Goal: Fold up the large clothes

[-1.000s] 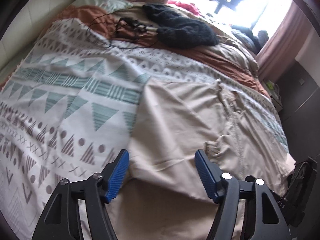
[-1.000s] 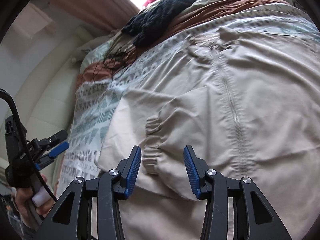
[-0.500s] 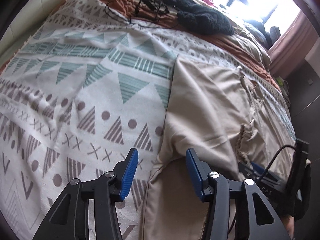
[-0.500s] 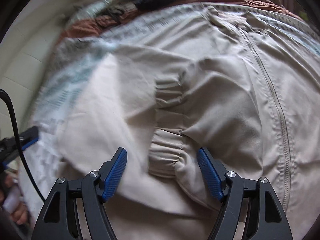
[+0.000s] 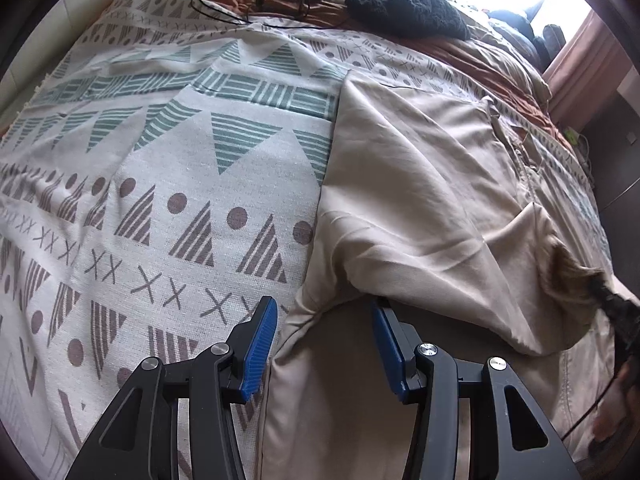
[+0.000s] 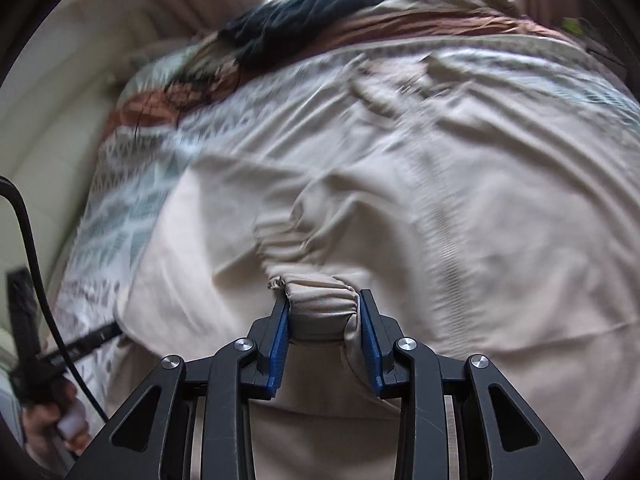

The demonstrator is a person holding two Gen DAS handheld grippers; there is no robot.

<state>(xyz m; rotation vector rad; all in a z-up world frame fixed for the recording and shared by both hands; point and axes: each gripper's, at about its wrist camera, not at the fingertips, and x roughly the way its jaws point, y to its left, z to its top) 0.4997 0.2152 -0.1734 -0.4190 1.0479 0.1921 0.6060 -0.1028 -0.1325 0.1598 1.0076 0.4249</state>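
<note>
A beige zip jacket [image 5: 420,184] lies spread on the bed, one sleeve folded across its front. My left gripper [image 5: 323,308] hangs low over the jacket's left edge, jaws half apart. Fabric lies between its pads [image 5: 260,348], which do not press it. In the right wrist view my right gripper [image 6: 323,304] is closing, its pads squeezing the sleeve's gathered elastic cuff [image 6: 320,300] above the jacket [image 6: 460,200]. From the left wrist view, that cuff [image 5: 560,264] shows raised at the far right.
A patterned white bedspread [image 5: 160,184] covers the bed left of the jacket. Behind it lie a rust blanket [image 5: 472,52], a black knitted garment [image 5: 404,8] and a black cable [image 5: 248,4]. A hand [image 6: 52,428] holds the left gripper's handle.
My left gripper sank towards the jacket's left edge and its jaws narrowed. The right gripper's jaws spread around the elastic cuff, then closed on it and raised it.
</note>
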